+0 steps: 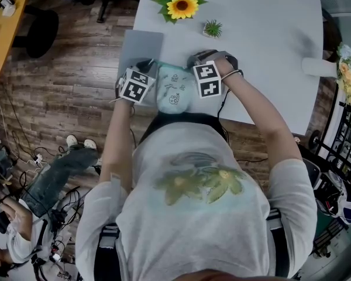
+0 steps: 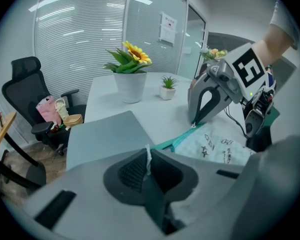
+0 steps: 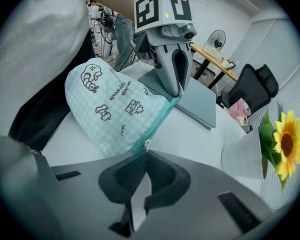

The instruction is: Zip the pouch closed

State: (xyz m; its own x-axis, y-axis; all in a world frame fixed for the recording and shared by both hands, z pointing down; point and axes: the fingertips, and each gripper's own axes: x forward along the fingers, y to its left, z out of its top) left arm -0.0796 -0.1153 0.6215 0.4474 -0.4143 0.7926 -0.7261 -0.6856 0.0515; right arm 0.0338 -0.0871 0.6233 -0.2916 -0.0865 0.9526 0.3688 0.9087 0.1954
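A pale mint checked pouch (image 1: 175, 91) with cartoon prints lies on the white table (image 1: 263, 45), near its front edge and between both grippers. Its teal zipper (image 3: 159, 118) runs along the top edge. My left gripper (image 2: 149, 158) is shut on a thin white tab at the pouch's left end; in the head view this gripper (image 1: 145, 69) sits at the pouch's upper left corner. My right gripper (image 3: 144, 156) is shut on the small metal zipper pull (image 3: 146, 145) at the pouch's (image 3: 110, 104) right end. Both grippers point steeply down. The pouch (image 2: 217, 146) lies stretched between them.
A flat grey laptop or pad (image 1: 141, 47) lies just behind the left gripper. A potted sunflower (image 1: 181, 6) and a small green plant (image 1: 212, 28) stand farther back. A white cylinder (image 1: 319, 67) is at the right edge. Office chairs (image 2: 25, 84) stand beyond the table.
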